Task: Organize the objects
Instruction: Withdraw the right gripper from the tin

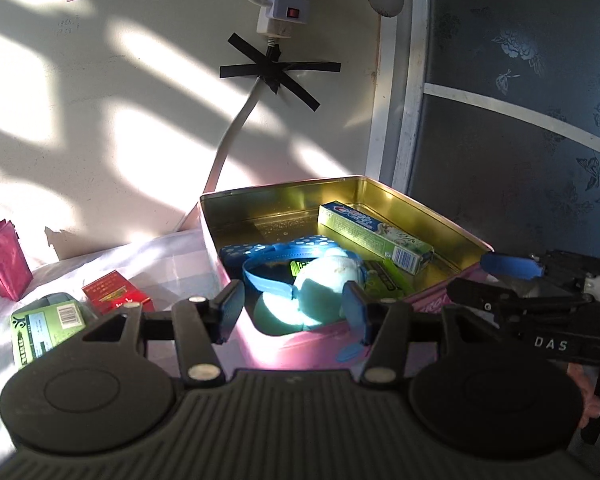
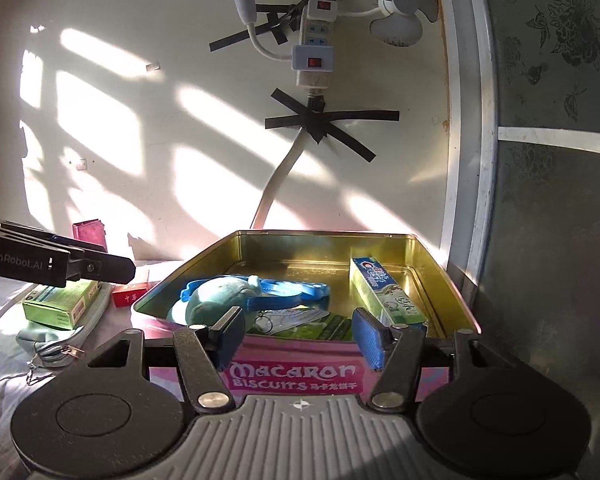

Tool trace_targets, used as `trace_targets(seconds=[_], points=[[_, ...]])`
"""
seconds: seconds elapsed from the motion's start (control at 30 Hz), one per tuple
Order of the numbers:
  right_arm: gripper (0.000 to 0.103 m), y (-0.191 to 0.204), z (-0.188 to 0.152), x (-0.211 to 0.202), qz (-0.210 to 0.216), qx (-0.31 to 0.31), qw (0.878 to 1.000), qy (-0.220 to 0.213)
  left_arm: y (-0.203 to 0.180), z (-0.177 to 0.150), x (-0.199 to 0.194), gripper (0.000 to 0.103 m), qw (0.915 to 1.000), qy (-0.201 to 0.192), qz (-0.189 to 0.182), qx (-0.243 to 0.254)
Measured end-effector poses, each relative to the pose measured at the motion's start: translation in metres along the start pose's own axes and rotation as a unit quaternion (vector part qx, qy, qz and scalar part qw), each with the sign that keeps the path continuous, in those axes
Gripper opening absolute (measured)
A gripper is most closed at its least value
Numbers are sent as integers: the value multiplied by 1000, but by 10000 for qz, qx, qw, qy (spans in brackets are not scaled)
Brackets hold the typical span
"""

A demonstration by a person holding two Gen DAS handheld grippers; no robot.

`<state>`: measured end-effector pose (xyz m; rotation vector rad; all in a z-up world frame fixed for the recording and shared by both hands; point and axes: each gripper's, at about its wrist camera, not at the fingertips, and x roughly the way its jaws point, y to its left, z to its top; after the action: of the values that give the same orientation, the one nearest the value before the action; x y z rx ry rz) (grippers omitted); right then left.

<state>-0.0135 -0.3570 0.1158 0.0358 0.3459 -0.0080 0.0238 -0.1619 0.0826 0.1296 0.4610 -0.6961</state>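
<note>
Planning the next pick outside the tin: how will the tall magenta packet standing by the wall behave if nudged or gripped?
The magenta packet stands upright on a narrow base on soft cloth, so it will probably tip when nudged. Its creased, foil-like sides suggest it is light and may crumple.

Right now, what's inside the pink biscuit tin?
Inside the pink biscuit tin: a teal plush toy, a blue plastic strap, a toothpaste box and green packets. Whatever lies under them is covered.

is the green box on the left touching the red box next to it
Cannot tell. In the left wrist view the green box and red box overlap with no clear gap; the right wrist view hides their meeting edge behind the left gripper.
</note>
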Motion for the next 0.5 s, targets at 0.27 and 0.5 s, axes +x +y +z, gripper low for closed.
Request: trace_targets(seconds=[0.27, 0.5], points=[[53, 55, -22, -16, 405, -25, 9988, 283, 44, -59, -16, 57, 9958, 491, 687, -367], [53, 103, -39, -6, 871, 61, 9944, 589, 76, -87, -38, 56, 9924, 374, 1063, -488]])
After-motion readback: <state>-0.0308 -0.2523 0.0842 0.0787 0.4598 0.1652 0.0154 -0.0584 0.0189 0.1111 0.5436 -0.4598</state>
